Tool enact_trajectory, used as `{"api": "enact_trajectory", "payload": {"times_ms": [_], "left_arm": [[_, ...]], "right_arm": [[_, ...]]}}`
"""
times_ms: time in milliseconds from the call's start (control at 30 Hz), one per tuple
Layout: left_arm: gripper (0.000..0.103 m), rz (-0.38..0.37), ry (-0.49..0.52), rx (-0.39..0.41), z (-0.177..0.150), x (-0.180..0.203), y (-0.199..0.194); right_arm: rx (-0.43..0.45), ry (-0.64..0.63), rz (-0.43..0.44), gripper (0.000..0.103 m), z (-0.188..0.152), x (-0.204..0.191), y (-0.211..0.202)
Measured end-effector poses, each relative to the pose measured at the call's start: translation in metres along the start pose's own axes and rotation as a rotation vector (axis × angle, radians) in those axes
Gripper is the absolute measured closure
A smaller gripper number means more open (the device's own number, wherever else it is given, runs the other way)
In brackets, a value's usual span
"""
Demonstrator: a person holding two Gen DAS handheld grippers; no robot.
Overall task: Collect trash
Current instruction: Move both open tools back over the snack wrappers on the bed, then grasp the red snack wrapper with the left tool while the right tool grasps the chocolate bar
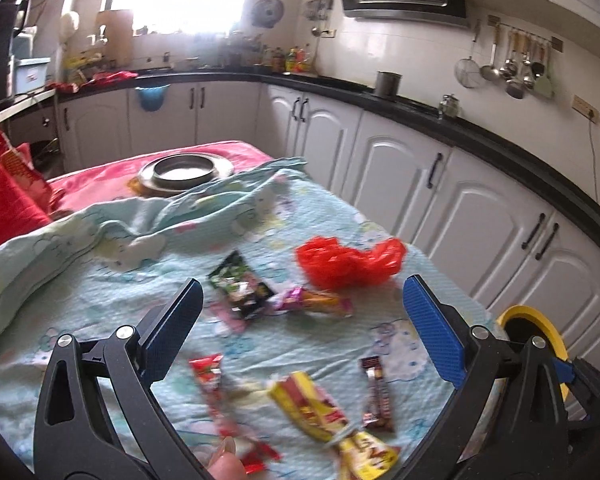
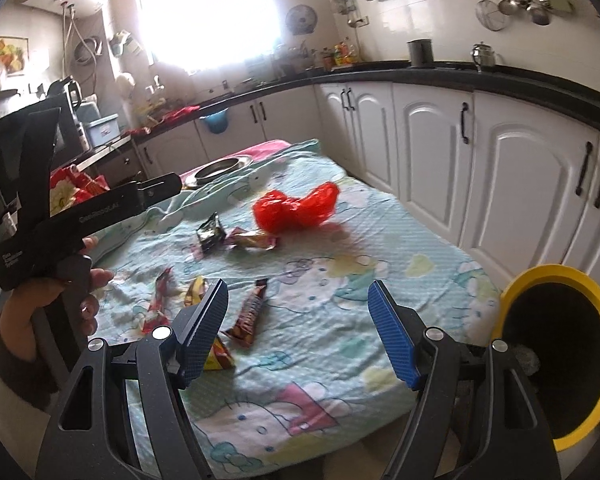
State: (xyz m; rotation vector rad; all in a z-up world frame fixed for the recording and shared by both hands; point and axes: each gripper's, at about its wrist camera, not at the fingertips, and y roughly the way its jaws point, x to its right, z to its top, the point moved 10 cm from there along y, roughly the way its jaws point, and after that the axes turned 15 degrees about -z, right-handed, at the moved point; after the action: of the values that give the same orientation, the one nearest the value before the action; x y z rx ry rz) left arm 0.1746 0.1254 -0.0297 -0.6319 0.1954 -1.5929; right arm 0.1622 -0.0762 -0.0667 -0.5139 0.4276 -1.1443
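The left gripper hangs with its blue-padded jaws spread wide and nothing between them, over a table draped in a pale blue cartoon-print cloth. The right gripper is likewise wide apart and holds nothing. Only the right wrist view shows the left tool from the side, gripped in the person's left hand, and looks down into the yellow-rimmed black trash bin just beside the table's right edge; the left view catches only a sliver of that rim.

The trash lies scattered on the cloth: a crumpled red plastic bag farthest out, a black-and-green snack packet touching a pink-and-orange wrapper, and nearer, a red wrapper, a yellow-and-red wrapper and a dark brown bar wrapper. All are blurred.
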Motion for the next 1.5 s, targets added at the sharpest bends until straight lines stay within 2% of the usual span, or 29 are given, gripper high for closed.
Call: {"api": "enact_trajectory", "payload": {"times_ms": [67,267,500,600,700,900,1067,1367,1500], "left_arm": [[0.011,0.018,-0.017,-0.009,-0.003,-0.014,-0.002],[0.011,0.064,-0.112,-0.042,-0.015,-0.054,0.000],[0.032,0.063,-0.241,-0.119,-0.047,-0.086,0.008],[0.037,0.040,-0.280,-0.148,-0.060,-0.088,0.010],[0.051,0.030,-0.293,-0.173,-0.071,-0.086,0.013],[0.066,-0.001,-0.333,-0.216,-0.086,-0.084,0.023],[0.075,-0.005,-0.343,-0.243,-0.097,-0.083,0.030],[0.092,-0.001,-0.343,-0.245,-0.102,-0.089,0.034],[0.096,-0.009,-0.346,-0.241,-0.101,-0.091,0.032]], "right_arm": [[-0.012,-0.019,0.005,0.033,0.000,-0.009,0.008],[-0.086,-0.055,0.038,0.044,-0.006,-0.034,0.037],[-0.163,-0.107,0.048,0.055,-0.016,-0.052,0.066],[-0.193,-0.122,0.046,0.059,-0.020,-0.057,0.079],[-0.215,-0.128,0.050,0.064,-0.023,-0.061,0.089],[-0.253,-0.132,0.060,0.070,-0.031,-0.067,0.103],[-0.284,-0.132,0.071,0.078,-0.039,-0.068,0.111],[-0.292,-0.126,0.096,0.081,-0.045,-0.074,0.116],[-0.284,-0.131,0.098,0.084,-0.045,-0.075,0.114]]}}
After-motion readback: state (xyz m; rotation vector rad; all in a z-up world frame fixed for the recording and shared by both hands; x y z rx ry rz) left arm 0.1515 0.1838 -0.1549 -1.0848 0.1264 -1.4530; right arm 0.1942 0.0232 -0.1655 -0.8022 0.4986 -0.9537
